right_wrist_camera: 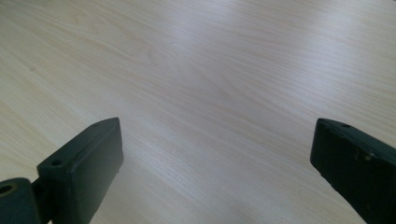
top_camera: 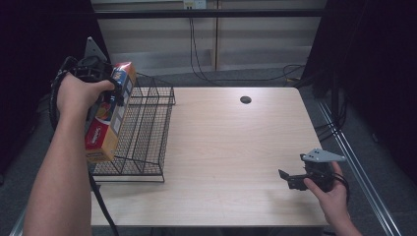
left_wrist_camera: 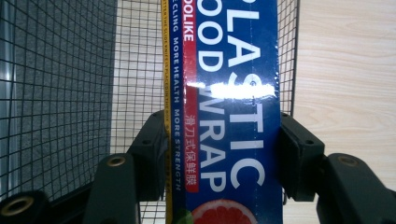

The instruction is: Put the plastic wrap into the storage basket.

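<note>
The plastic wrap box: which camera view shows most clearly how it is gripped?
The left gripper view: both jaws press the plastic wrap box sides, above the wire basket. The high view shows it whole, hand partly covering.

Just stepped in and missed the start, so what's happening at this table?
A person is working with a hand-held tool in each hand. The left tool is clamped on a long blue cardboard box of plastic food wrap, holding it on end above the black wire mesh basket at the left edge of the light wooden table. The right tool sits low over bare tabletop near the right corner, jaws wide apart and holding nothing.
</note>
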Available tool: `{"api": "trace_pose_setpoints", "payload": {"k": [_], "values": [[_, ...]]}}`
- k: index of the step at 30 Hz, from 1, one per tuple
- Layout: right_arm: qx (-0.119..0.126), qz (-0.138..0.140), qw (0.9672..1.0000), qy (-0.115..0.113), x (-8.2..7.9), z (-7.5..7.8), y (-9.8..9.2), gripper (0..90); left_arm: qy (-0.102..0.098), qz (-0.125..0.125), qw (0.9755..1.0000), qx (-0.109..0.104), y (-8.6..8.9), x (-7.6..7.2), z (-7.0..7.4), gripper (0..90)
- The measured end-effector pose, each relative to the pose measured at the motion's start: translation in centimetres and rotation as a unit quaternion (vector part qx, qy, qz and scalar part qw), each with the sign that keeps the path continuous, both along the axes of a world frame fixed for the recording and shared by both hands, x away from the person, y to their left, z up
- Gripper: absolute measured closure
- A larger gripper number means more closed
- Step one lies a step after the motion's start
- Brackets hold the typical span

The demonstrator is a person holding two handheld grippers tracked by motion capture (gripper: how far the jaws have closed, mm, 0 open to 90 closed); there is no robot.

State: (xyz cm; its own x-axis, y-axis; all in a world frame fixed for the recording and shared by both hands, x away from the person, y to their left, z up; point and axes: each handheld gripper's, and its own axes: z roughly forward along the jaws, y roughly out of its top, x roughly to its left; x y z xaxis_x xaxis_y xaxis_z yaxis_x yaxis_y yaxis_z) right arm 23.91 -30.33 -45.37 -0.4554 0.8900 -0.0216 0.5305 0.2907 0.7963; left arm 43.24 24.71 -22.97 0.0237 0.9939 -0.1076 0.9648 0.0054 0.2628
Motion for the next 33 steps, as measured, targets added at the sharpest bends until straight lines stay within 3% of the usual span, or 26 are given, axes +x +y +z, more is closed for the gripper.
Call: {"api": "trace_pose_setpoints", "payload": {"k": [7,10,21,28,30,32,33], "values": [[0.000,-0.001,1.0000,-0.001,0.0,0.0,-0.1,2.6,0.008,0.003,1.0000,-0.003,0.7,0.1,-0.7,44.1],[0.000,-0.001,1.0000,-0.001,0.0,0.0,0.0,2.6,0.008,0.006,0.9999,0.005,1.0,0.1,-0.8,44.1],[0.001,-0.001,1.0000,0.001,0.0,0.0,0.0,2.6,0.004,0.013,0.9999,-0.003,1.7,-0.1,-1.0,44.1],[0.000,0.001,1.0000,0.001,0.0,0.0,0.1,2.6,0.003,0.012,0.9999,0.007,2.2,-0.1,-1.0,44.1],[-0.001,0.001,1.0000,0.001,0.0,0.0,0.1,2.6,0.002,0.021,0.9998,0.001,2.2,-0.2,-1.0,44.1],[0.000,0.003,1.0000,0.002,0.0,0.0,0.1,2.6,0.002,0.014,0.9999,0.008,2.5,-0.2,-1.1,44.1],[-0.001,0.001,1.0000,0.001,0.0,-0.1,0.1,2.6,0.002,0.022,0.9998,0.001,2.4,-0.2,-1.2,44.1]]}}
